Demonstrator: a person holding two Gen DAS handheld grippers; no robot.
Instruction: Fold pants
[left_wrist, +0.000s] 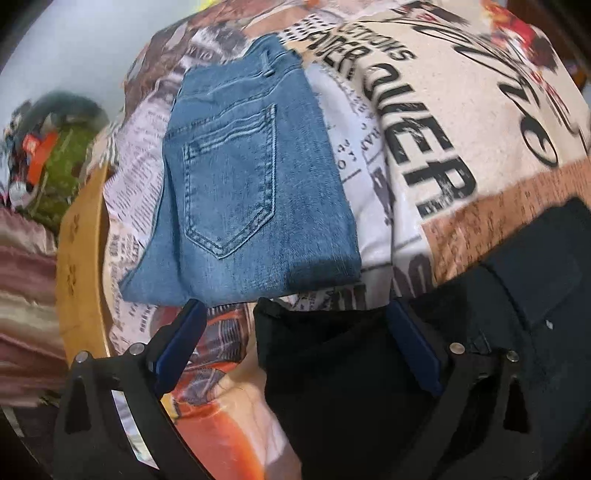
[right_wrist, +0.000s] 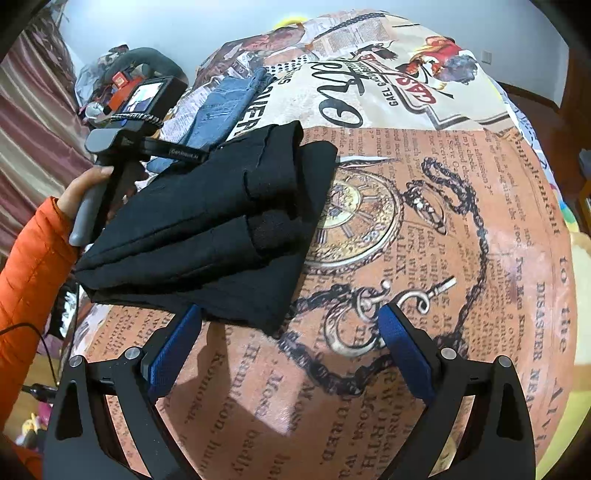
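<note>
Folded black pants (right_wrist: 207, 229) lay on the printed bedspread (right_wrist: 461, 221), long axis slanting up-right beside folded jeans (left_wrist: 243, 184), left hand-held gripper (left_wrist: 295, 325) tilted down, jaws spread wide, right hand-held gripper (right_wrist: 291, 325) released, empty

The folded pants (right_wrist: 207, 236) were plain black. The jeans (left_wrist: 243, 173) behind them were faded blue with paler stitching. The bedspread (right_wrist: 461, 229) wore a newsprint collage in cream, salmon and orange, with black lettering. The person's sleeve (right_wrist: 29, 266) was bright orange.
</note>
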